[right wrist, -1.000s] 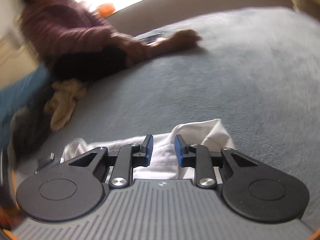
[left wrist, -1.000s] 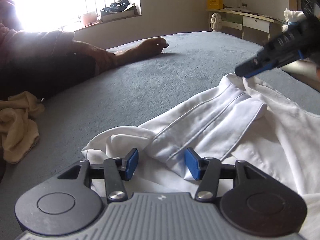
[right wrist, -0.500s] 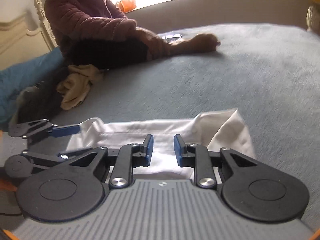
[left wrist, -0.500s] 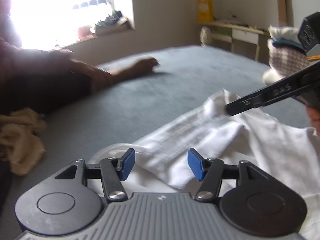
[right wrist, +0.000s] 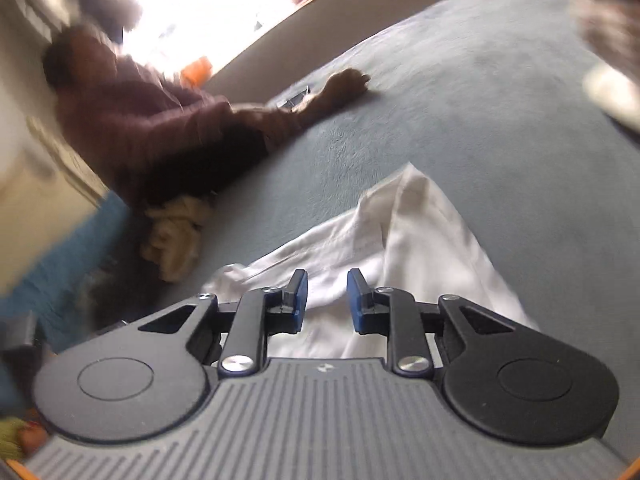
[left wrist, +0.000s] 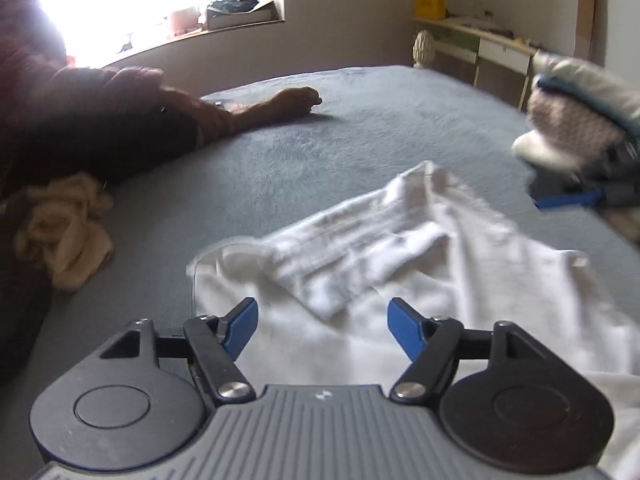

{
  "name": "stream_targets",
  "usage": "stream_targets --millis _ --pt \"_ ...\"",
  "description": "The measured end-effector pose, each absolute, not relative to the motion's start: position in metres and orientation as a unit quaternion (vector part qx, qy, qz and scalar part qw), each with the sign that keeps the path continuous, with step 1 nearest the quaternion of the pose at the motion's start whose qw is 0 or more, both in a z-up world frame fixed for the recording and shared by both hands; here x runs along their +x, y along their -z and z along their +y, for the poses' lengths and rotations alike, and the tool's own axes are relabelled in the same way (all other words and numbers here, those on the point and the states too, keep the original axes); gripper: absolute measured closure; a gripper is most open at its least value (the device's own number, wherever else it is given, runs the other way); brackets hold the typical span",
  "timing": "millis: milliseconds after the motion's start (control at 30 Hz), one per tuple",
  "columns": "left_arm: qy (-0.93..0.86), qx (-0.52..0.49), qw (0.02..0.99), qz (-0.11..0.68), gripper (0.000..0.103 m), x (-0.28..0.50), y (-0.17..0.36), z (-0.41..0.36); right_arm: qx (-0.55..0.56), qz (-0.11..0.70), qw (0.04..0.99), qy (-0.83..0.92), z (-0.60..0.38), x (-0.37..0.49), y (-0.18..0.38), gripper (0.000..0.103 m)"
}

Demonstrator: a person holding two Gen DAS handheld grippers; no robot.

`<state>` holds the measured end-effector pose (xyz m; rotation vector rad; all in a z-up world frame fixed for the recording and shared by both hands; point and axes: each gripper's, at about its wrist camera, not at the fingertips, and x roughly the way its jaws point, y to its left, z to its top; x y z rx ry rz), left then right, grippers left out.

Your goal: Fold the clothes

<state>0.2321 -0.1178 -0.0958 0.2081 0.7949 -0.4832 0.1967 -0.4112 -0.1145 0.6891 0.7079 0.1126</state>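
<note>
grey bed, white shirt collar band running left-near to right-far, both grippers' fingers apart, holding nothing

Right gripper above white garment, blue pads apart, nothing between. Garment spread on grey bedcover. Seated person beyond; beige cloth beside. View tilted, blurred.
</note>
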Motion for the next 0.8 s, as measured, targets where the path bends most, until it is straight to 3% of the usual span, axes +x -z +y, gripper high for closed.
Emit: stream_targets --millis 67,233,400,567,800 --pt "0.226 0.063 0.886 0.399 0.023 0.206 0.089 -0.109 0.379 0.327 0.864 -0.054 -0.423 0.155 0.118 0.081" --pt "0.217 -0.005 0.869 0.444 0.022 0.133 0.08 -0.094 0.478 0.32 0.817 -0.038 -0.431 0.054 0.14 0.079" --pt "0.223 -0.056 0.855 0.465 0.016 0.064 0.064 -0.088 0.498 0.319 0.806 -0.03 -0.427 -0.025 0.122 0.076" --pt "0.21 -0.102 0.85 0.472 0.003 0.006 0.058 -0.069 0.465 0.275 0.839 -0.056 -0.428 -0.081 0.065 0.061" --pt "0.144 -0.09 0.823 0.542 0.002 -0.063 0.104 -0.036 0.462 0.261 0.842 -0.094 -0.399 -0.131 0.049 0.055"
